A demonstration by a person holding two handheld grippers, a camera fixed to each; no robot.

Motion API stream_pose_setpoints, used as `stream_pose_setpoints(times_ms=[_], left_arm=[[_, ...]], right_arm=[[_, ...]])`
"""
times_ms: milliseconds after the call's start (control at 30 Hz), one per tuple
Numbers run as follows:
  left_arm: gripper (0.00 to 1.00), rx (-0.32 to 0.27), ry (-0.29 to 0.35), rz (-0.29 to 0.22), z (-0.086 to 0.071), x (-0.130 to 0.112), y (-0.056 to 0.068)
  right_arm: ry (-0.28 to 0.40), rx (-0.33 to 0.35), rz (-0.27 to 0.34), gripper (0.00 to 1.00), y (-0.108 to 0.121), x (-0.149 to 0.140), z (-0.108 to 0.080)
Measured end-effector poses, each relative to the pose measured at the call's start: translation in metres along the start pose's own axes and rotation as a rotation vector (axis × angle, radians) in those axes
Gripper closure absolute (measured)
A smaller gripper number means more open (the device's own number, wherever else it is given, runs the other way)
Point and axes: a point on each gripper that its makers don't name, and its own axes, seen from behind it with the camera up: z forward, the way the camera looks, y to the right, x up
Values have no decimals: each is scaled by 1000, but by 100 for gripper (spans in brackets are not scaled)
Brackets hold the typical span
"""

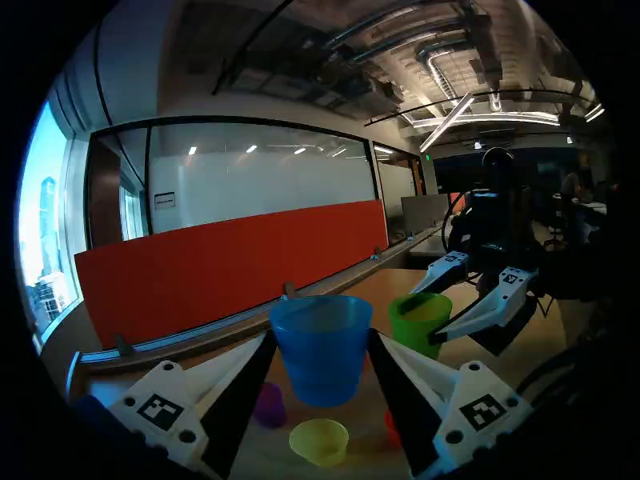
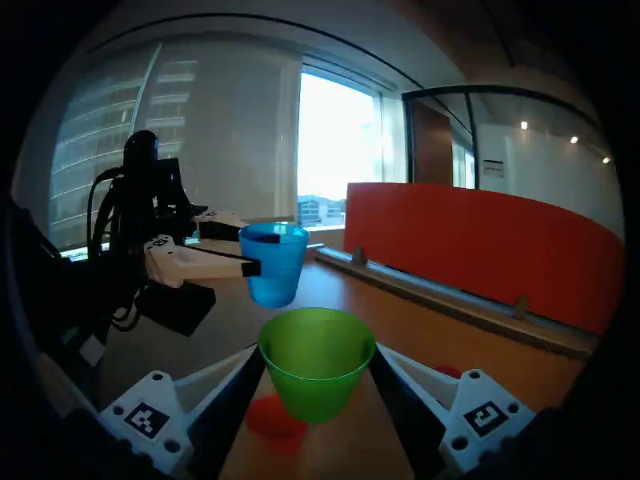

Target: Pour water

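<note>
The left hand-held gripper [image 1: 322, 340] clamps a translucent blue cup [image 1: 320, 364]; the right hand-held gripper [image 2: 318, 354] clamps a green cup [image 2: 316, 380], half-hiding a red cup [image 2: 270, 420].

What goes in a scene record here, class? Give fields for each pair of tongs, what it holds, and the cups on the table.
left tongs: shut on the blue cup
right tongs: shut on the green cup
on the table: yellow cup, purple cup, red cup
held cups: both roughly upright, off the table
water: cannot tell
</note>
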Motion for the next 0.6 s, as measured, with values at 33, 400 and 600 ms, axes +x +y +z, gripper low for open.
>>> stream_pose_setpoints(times_ms=[33,400,600], left_arm=[[17,0,1,0,0,0,0],[17,0,3,5,-1,3,2],[17,-4,5,12,-1,5,4]], right_arm=[[7,-1,2,7,0,1,0],[44,-10,14,8,4,8,1],[53,9,16,8,-1,11,0]])
